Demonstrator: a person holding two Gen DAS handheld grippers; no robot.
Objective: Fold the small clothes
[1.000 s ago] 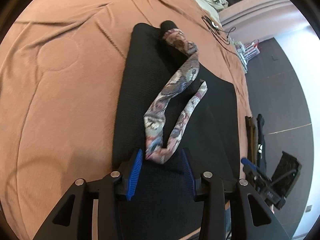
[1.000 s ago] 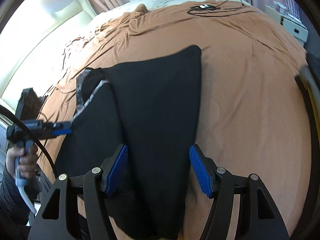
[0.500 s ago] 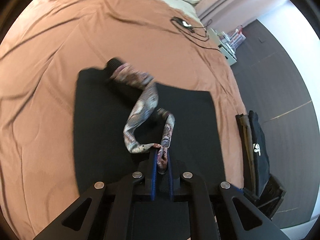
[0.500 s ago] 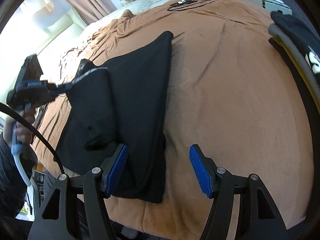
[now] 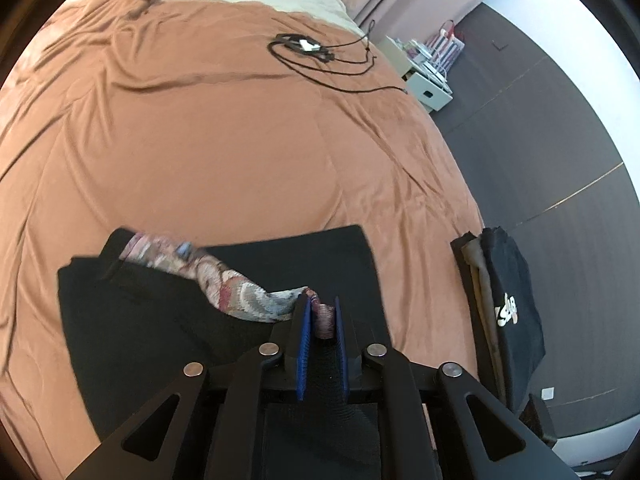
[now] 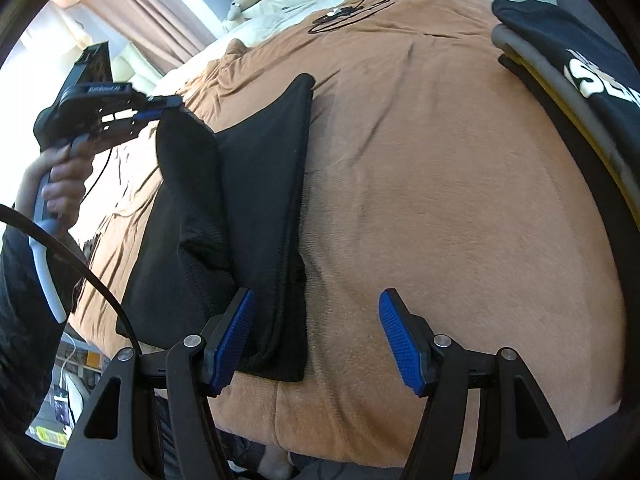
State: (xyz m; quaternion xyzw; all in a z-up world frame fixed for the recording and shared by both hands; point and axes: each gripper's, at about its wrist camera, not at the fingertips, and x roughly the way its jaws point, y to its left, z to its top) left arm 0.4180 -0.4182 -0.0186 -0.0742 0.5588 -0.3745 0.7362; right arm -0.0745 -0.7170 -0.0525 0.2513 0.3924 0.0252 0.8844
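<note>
Bed with brown cover (image 5: pixel 224 152): more of it fills the left wrist view than a second ago, the pillow end and a coiled black cable (image 5: pixel 304 46) now well inside the frame. Black garment (image 5: pixel 160 320): lies near the bed's near edge; a second ago it lay flat, now one side is raised from the cover, and the right wrist view shows a peak of it hanging from the left gripper (image 6: pixel 160 102). Patterned lining (image 5: pixel 224 280): a long loose strip a second ago, now drawn into a taut, twisted band running from the garment's far corner to the blue pads. Stack of folded clothes (image 5: pixel 504 312): sits at the bed's right edge, top piece black with pale lettering; not in the left wrist view a second ago. Left gripper (image 5: pixel 320 320): a second ago spread wide around the strip, now clenched on the bunched end of the lining, the jaws easing slightly apart with fabric between them; carried above the bed by a hand (image 6: pixel 60 184) around its pale handle. Right gripper (image 6: pixel 316 332): tilted downward, jaws spread and empty, the left pad over the garment's near edge, the right pad over bare cover.
</note>
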